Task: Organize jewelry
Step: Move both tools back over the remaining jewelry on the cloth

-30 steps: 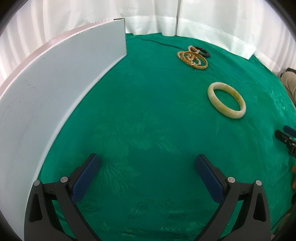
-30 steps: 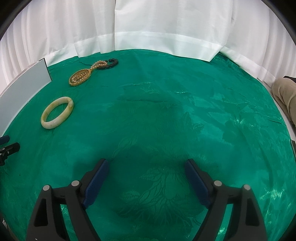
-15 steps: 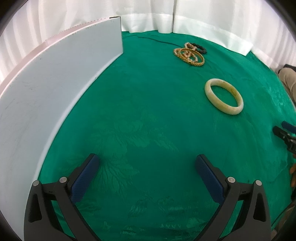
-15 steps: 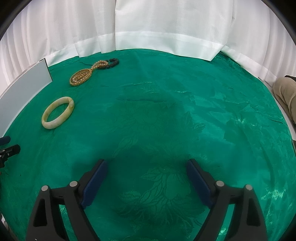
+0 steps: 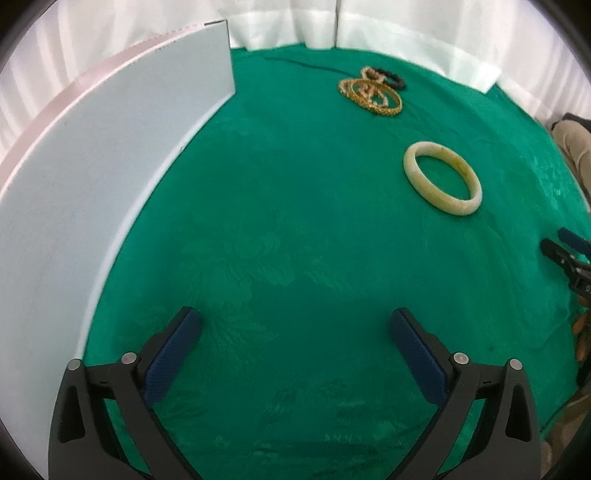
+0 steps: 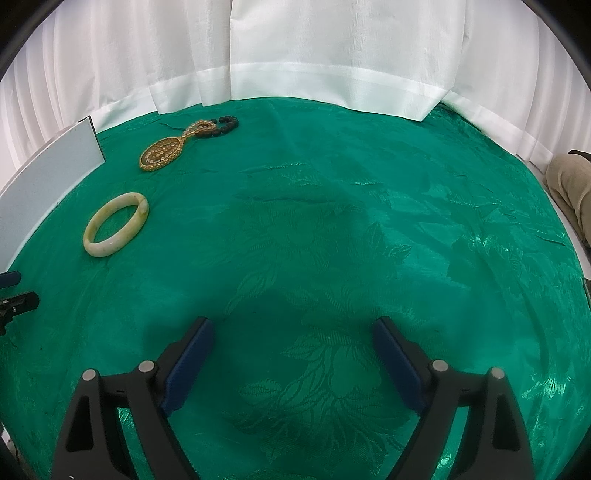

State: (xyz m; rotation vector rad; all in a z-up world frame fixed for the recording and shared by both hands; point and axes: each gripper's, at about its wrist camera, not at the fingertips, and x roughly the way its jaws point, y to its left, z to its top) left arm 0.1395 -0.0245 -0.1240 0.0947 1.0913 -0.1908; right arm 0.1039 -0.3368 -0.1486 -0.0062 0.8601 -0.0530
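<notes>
I hold the left gripper [image 5: 295, 325] low over the green cloth [image 5: 295, 229], jaws spread wide, nothing between the blue pads [image 5: 173, 354]. I hold the right gripper [image 6: 293, 332] the same way: jaws wide apart, blue pads [image 6: 188, 365] bare, only cloth beneath them.

Landmark: the pale jade bangle [image 5: 442, 182]. It lies flat on the cloth, touching no other item.

- Beyond the bangle, toward the white curtain [image 5: 406, 33], lies a cluster of jewelry. Gold bangles [image 5: 373, 94] sit nearest the jade bangle but well apart from it. A beige bead bracelet [image 5: 373, 73] overlaps them. A dark bead bracelet [image 5: 393, 78] lies at the far end, touching the beige one.
- Left of the bangle, across a wide stretch of cloth, a white board [image 5: 92, 177] stands upright on its edge.
- The left gripper is on the near side of the bangle and to its left, well apart from it.
- In the right wrist view the bangle [image 6: 116, 223] sits far to the left of the right gripper, with the gold bangles [image 6: 161, 154] behind it.
- In the left wrist view, the right gripper's tip shows at the frame's right edge, nearer than the bangle.
</notes>
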